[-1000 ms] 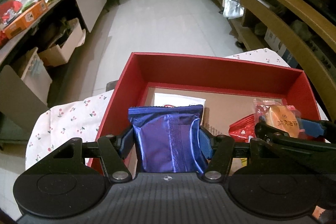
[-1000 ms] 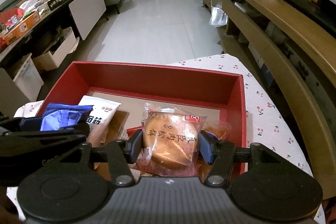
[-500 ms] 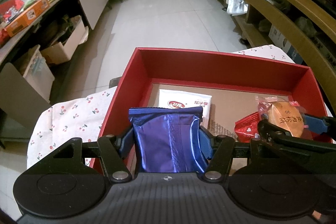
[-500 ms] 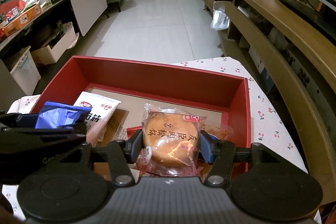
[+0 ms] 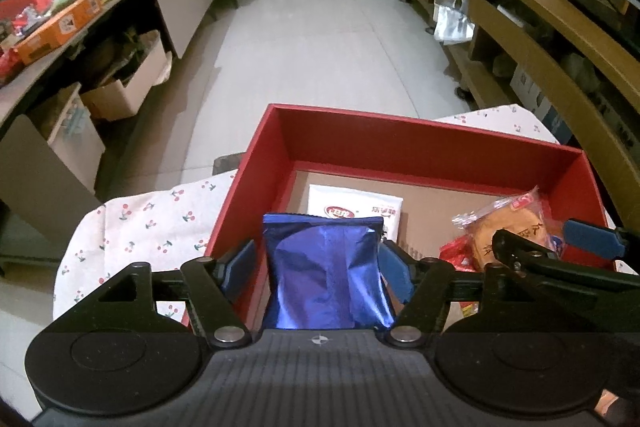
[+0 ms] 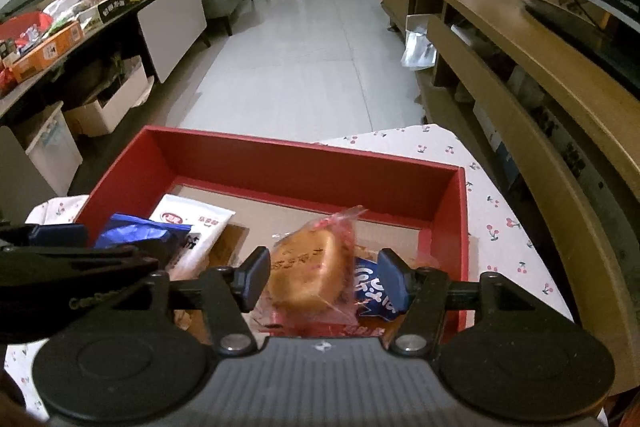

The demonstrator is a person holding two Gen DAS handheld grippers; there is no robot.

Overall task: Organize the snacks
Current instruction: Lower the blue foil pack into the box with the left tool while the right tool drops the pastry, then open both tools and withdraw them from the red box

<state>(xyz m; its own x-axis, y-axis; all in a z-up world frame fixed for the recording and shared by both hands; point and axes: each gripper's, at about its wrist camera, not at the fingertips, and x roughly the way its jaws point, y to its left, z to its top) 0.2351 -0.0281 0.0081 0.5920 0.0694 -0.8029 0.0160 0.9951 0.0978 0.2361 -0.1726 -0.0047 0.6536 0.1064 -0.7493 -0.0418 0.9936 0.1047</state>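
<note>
A red box [image 5: 420, 135] [image 6: 304, 147] stands on the cherry-print cloth. My left gripper [image 5: 316, 267] hangs over its near left corner. Its jaws are opening and the pads have come off the blue foil packet [image 5: 324, 279] [image 6: 140, 231] that stands between them. Over the box's right side, my right gripper [image 6: 324, 277] is opening too. A round cake in clear wrap [image 6: 308, 275] [image 5: 508, 227] tilts loose between its pads, blurred. A white packet [image 5: 352, 207] [image 6: 192, 223] lies on the box floor. A blue-and-white packet [image 6: 374, 297] lies under the cake.
The cherry-print cloth [image 5: 140, 227] [image 6: 500, 227] covers a small table. A wooden shelf unit [image 6: 520, 67] runs along the right. A counter with snack boxes [image 5: 60, 23] lines the left. Between them is white tiled floor [image 5: 312, 47].
Both grippers' jaws have widened. The blue packet now stands free of the left pads. The cake packet has tipped over to the right between the right pads.
</note>
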